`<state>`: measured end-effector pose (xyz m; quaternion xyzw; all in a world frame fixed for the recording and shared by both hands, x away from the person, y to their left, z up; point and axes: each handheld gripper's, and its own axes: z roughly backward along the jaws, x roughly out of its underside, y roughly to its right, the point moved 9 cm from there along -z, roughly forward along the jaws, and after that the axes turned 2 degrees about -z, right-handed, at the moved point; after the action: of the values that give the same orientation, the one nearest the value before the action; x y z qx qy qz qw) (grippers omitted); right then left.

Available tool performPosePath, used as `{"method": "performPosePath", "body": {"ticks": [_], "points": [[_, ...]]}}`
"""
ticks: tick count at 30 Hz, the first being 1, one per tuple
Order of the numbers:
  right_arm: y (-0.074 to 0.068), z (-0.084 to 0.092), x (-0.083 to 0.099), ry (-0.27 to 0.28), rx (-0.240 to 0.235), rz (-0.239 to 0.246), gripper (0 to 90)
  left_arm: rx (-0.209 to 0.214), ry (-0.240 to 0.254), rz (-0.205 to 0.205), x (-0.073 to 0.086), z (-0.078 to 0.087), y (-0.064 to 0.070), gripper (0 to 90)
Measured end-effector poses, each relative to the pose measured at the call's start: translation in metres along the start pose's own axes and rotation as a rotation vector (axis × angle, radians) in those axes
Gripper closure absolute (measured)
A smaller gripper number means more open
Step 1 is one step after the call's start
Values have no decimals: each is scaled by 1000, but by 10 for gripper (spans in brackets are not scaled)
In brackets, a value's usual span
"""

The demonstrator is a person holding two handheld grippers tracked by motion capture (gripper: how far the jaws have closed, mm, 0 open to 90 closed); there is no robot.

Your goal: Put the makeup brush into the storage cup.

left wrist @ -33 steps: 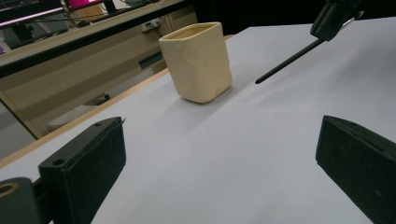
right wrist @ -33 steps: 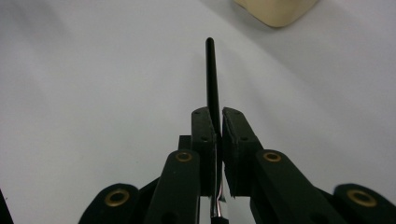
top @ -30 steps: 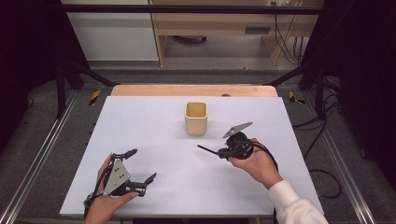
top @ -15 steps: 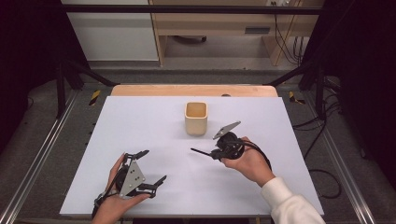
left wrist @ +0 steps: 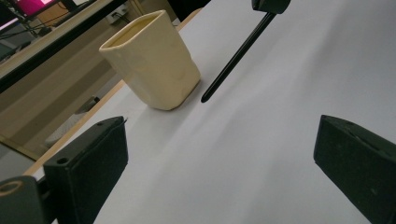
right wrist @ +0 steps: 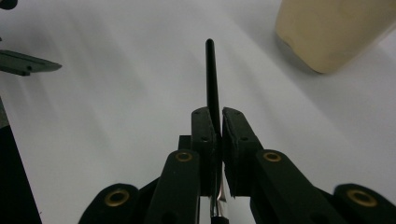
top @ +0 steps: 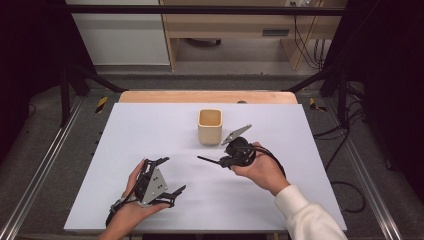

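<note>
cup cut off by frame top, pen rear hidden between jaws

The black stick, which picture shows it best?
The right gripper view: the black stick is large there, pinched between that gripper's jaws. The left gripper view shows its free end near the cup; in the high view it's tiny.

White table, beige square cup upright near the far middle. Right gripper sits just front-right of the cup, not touching it, jaws closed on a thin black pen that sticks out to the left, low over the table. Left gripper near the front-left edge, jaws spread apart, nothing between them. Both hand-held.
</note>
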<state>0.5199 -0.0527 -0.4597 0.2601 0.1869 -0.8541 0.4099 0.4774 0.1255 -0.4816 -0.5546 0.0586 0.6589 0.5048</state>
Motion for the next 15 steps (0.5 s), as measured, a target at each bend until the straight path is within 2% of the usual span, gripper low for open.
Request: {"method": "performPosePath", "body": {"ticks": [3,4,10,15], "points": [[-1,-1,-1,-4,-8,-3,837,7,-7,-20,-2,-6,1,36],[-2,-3,0,-15,-8,2,837,16,-20,-41,-3,-13,3,40],[-8,-4,-3,-17,-24,13,837,34,-26,-50,-7,-24,5,46],[-12,-4,-6,-11,-35,17,837,44,-22,-47,-12,-28,8,90]]}}
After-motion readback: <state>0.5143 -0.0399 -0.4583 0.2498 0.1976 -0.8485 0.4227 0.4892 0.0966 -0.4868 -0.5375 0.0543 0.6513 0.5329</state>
